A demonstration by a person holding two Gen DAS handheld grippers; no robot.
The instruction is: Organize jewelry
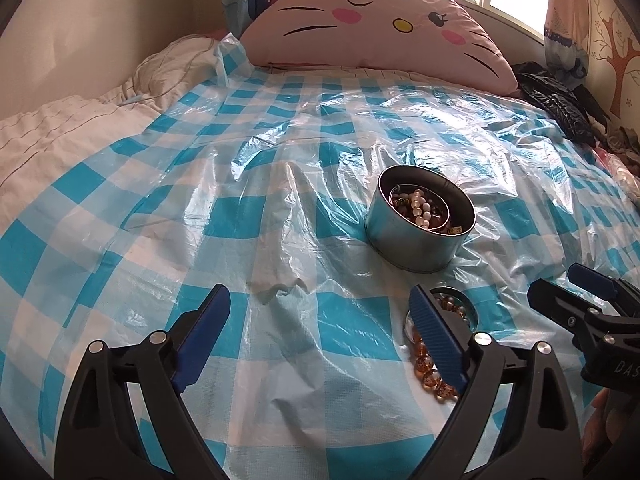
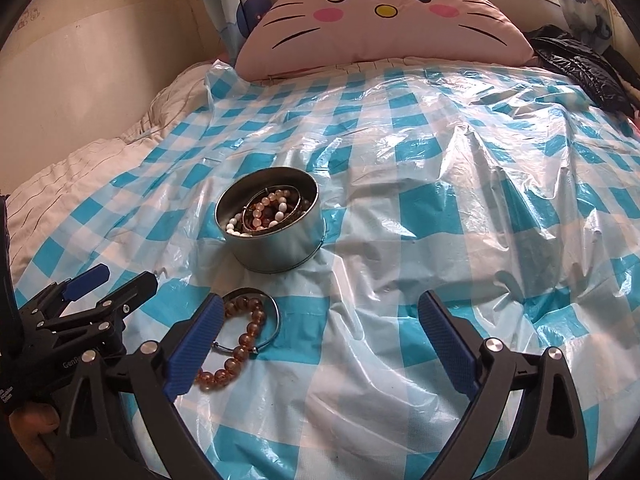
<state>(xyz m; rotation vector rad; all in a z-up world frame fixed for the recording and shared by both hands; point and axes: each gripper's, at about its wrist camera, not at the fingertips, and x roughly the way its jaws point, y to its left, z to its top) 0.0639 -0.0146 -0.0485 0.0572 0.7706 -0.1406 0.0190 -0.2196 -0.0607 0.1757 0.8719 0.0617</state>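
A round metal tin [image 1: 416,240] [image 2: 276,244] stands on the blue-checked plastic sheet and holds several bead bracelets [image 2: 266,210]. An amber bead bracelet [image 2: 240,344] [image 1: 430,368] and a thin metal bangle [image 2: 274,312] [image 1: 472,304] lie on the sheet in front of the tin. My left gripper [image 1: 320,332] is open and empty, its right finger beside the amber bracelet; it also shows in the right wrist view [image 2: 116,284]. My right gripper [image 2: 320,336] is open and empty, its left finger next to the bracelet; it also shows in the left wrist view [image 1: 560,288].
A large pink cat-face pillow [image 1: 376,24] leans at the head of the bed. A white quilt [image 1: 60,128] lies at the left. Dark clothing [image 1: 560,108] is piled at the back right. The plastic sheet [image 2: 460,208] is wrinkled.
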